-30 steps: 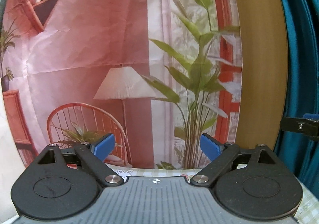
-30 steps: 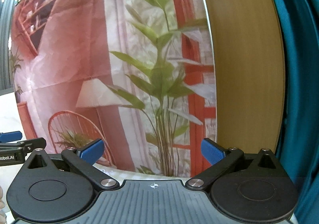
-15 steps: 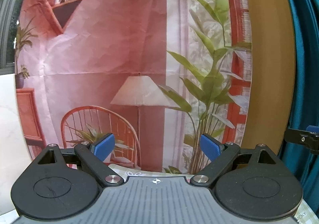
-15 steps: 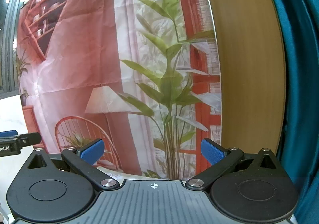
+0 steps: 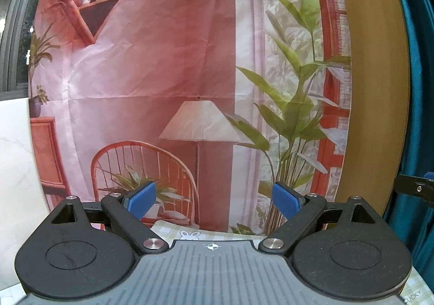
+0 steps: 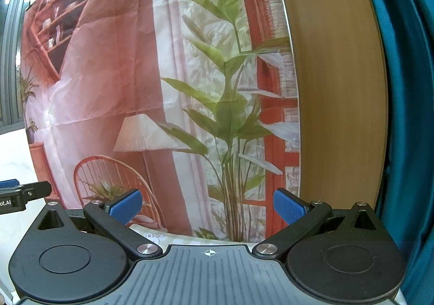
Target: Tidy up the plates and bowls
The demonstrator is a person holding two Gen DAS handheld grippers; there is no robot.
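No plate or bowl shows in either view. My left gripper [image 5: 214, 202] is open, its blue pads wide apart with nothing between them, pointing at a printed backdrop [image 5: 168, 74]. My right gripper [image 6: 208, 207] is likewise open and holds nothing. The tip of the right gripper [image 5: 415, 189] pokes in at the right edge of the left wrist view. Part of the left gripper [image 6: 19, 193] appears at the left edge of the right wrist view. A strip of green-checked tablecloth [image 5: 200, 233] with a rabbit print lies just below the left pads.
The backdrop, printed with a lamp, chair and plant, hangs close ahead. A wooden panel [image 5: 377, 88] stands right of it, then a teal curtain [image 5: 420, 88]. A white marble-like surface [image 5: 16, 158] and a dark window frame [image 5: 16, 20] are at the left.
Both views have swung leftward and slightly down: the backdrop has slid right in the frames, more window frame shows at the left, and more tablecloth shows. Both grippers stay open.
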